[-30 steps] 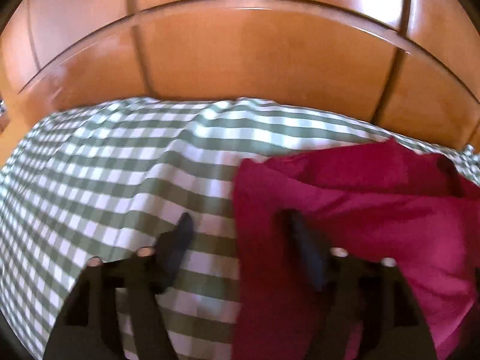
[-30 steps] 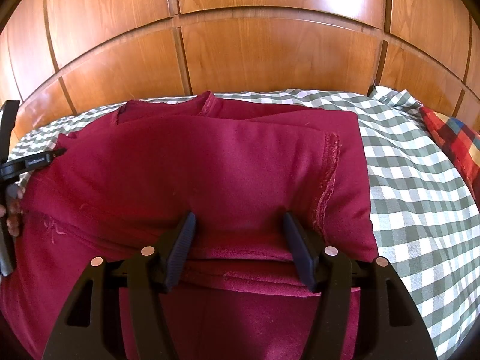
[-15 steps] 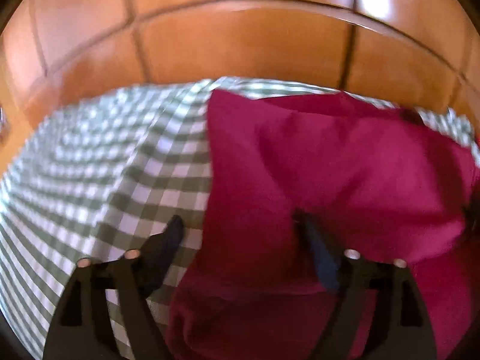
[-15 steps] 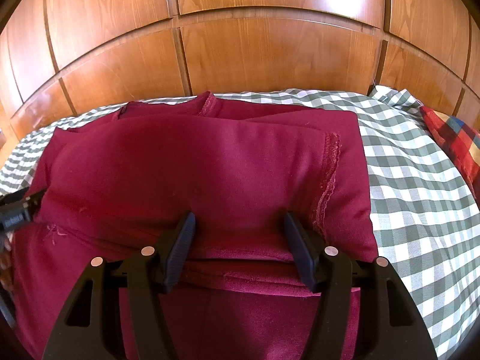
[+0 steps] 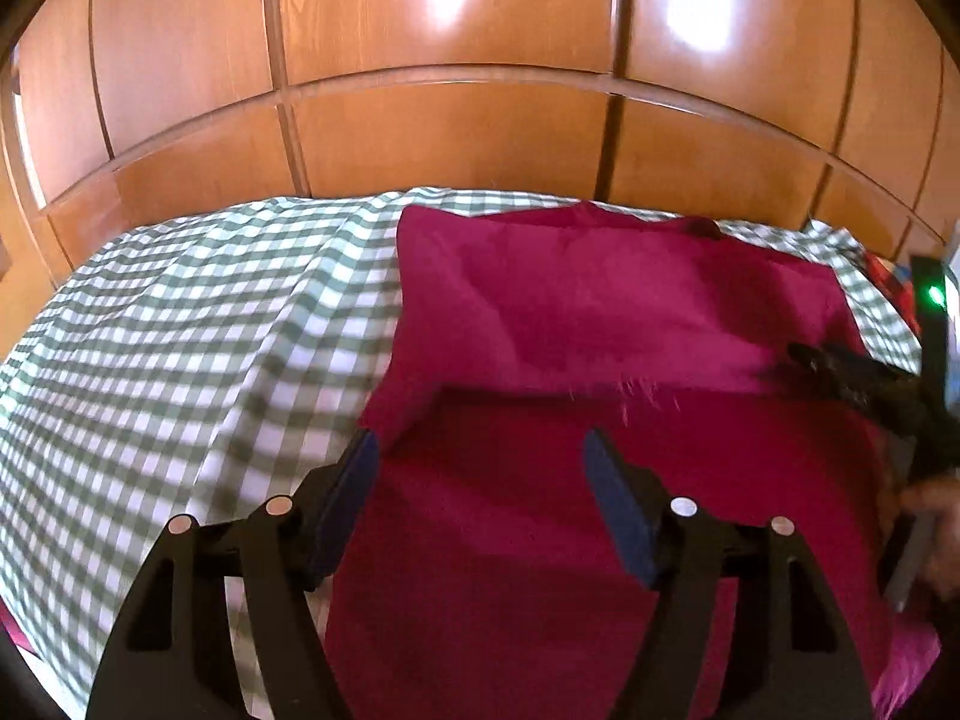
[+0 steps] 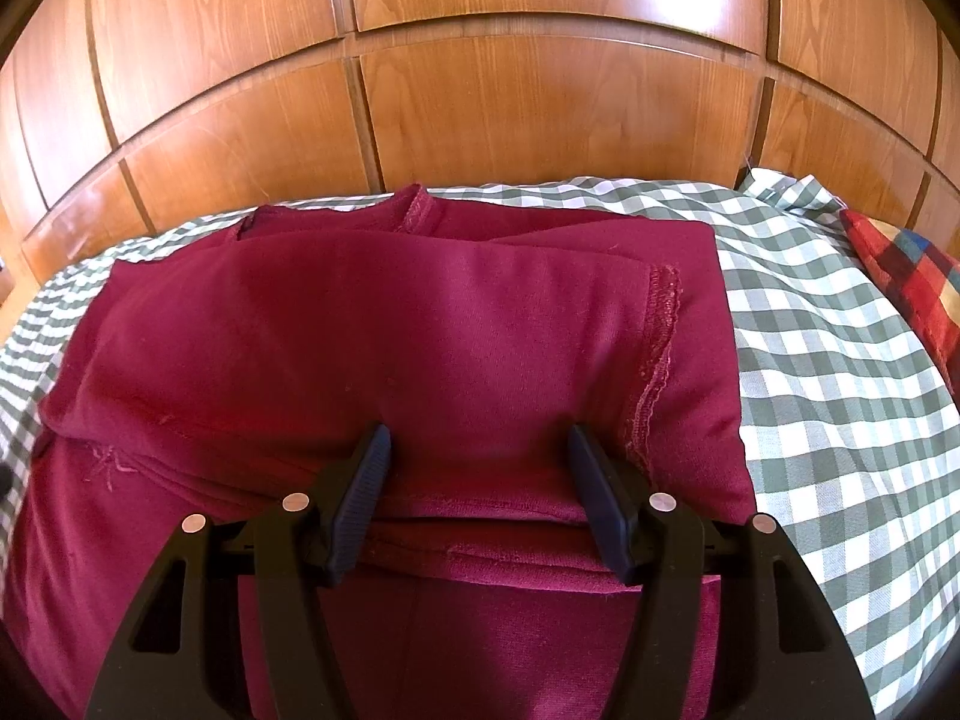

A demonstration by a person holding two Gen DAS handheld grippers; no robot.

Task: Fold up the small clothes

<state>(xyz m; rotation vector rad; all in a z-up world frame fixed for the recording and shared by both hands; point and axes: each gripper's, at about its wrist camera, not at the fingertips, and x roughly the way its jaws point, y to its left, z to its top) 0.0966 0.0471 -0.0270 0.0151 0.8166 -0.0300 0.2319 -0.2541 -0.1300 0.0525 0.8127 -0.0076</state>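
Glossy wooden wall panels (image 6: 528,114) rise behind a bed dressed in a green-and-white checked sheet (image 6: 840,360), with a red plaid cushion (image 6: 906,282) at about 2 o'clock in the right wrist view. On the sheet lies the maroon garment (image 6: 390,348), filling the middle of that view from 9 o'clock across to just short of 3 o'clock.

One fold looks done: an upper layer lies doubled over the lower one, its edge running across just ahead of both grippers, and a stitched hem runs down the layer's right side toward 4 o'clock. A neckline or collar peeks out at 12 o'clock.

The right gripper (image 6: 477,456) hovers over the near fold edge, fingers apart and holding nothing. The left gripper (image 5: 480,456) is likewise spread and empty, its left finger at the garment's left border, where cloth meets sheet.

Judging by the wide rectangle still lying there, at least one more fold, probably side to side or near edge up, is left before the piece is compact. Whether cloth beneath is smooth cannot be told.
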